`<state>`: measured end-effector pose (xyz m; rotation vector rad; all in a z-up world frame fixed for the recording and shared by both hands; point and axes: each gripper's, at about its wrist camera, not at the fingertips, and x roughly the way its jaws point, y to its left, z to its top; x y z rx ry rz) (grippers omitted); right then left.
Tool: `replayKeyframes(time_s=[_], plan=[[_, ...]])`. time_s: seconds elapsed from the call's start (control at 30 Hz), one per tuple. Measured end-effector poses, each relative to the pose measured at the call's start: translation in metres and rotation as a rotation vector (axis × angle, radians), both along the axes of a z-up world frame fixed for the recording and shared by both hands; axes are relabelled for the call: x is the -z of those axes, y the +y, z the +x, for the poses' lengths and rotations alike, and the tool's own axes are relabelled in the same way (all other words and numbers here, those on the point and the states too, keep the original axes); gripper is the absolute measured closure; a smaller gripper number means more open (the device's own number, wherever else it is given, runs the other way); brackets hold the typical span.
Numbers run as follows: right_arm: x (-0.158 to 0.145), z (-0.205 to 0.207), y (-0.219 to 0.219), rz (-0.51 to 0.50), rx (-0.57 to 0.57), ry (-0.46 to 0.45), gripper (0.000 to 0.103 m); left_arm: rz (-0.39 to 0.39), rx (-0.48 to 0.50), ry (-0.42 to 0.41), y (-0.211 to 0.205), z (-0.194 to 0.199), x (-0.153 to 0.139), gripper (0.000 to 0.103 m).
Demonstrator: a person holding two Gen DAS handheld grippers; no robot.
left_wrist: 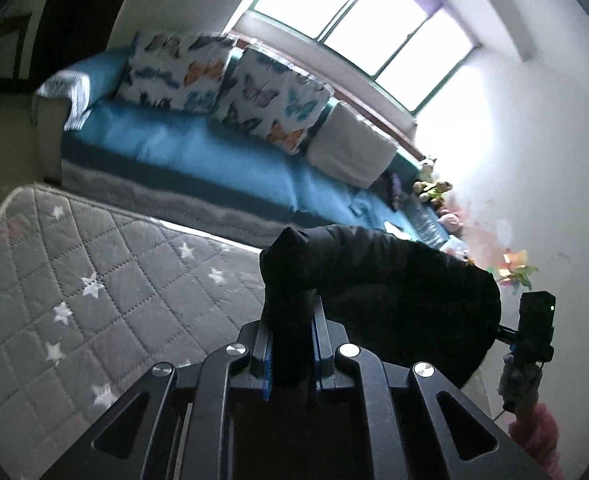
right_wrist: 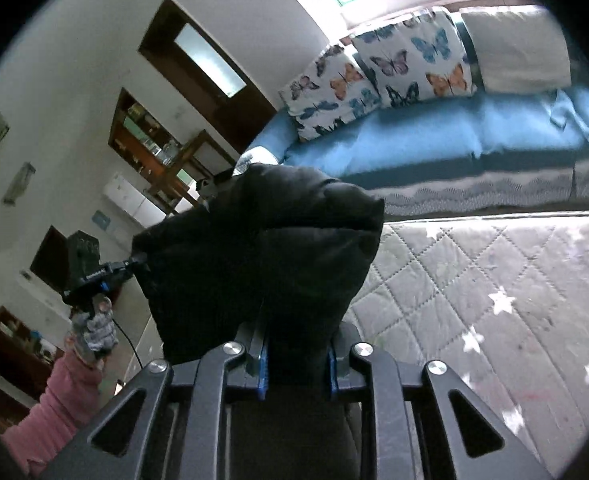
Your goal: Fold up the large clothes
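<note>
A black padded garment (left_wrist: 394, 292) hangs bunched in the air between both grippers, above a grey quilted mattress (left_wrist: 94, 280). My left gripper (left_wrist: 290, 320) is shut on a fold of it, with black cloth filling the gap between the blue pads. My right gripper (right_wrist: 298, 336) is shut on another thick fold of the black garment (right_wrist: 262, 248). In the left wrist view the right gripper's body (left_wrist: 536, 320) shows at the garment's far end. In the right wrist view a gloved hand (right_wrist: 94, 332) with a pink sleeve (right_wrist: 58, 400) holds the left gripper's body (right_wrist: 86, 268).
Beyond the star-patterned mattress (right_wrist: 494, 300) stands a blue sofa (left_wrist: 198, 152) with butterfly cushions (left_wrist: 174, 72) under a bright window (left_wrist: 354, 12). Soft toys (left_wrist: 434, 192) lie at the sofa's end. Wooden shelves (right_wrist: 150, 148) and a dark door (right_wrist: 206, 64) line the far wall.
</note>
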<state>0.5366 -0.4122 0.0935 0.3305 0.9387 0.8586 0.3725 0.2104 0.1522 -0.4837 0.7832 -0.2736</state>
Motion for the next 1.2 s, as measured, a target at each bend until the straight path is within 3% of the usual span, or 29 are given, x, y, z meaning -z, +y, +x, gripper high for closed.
replayKeyframes(time_s=[0.27,0.57,0.83,1.03,1.2], plan=[[-0.043,-0.086,-0.008,-0.074,-0.019,-0.108,0.08,0.039,0.047,-0.108,-0.012,-0.137,-0.072,0.089],[-0.053,-0.169,-0.014,-0.166,-0.043,-0.18,0.08,0.119,0.078,-0.146,-0.034,-0.297,-0.081,0.089],[-0.035,-0.237,-0.03,-0.207,-0.039,-0.201,0.08,0.123,0.096,-0.127,-0.046,-0.409,-0.046,0.089],[-0.003,-0.275,-0.034,-0.234,-0.067,-0.212,0.08,0.098,0.091,-0.069,-0.045,-0.469,0.012,0.089],[0.027,-0.308,-0.029,-0.317,-0.087,-0.235,0.079,0.04,0.074,-0.013,-0.043,-0.51,0.067,0.089]])
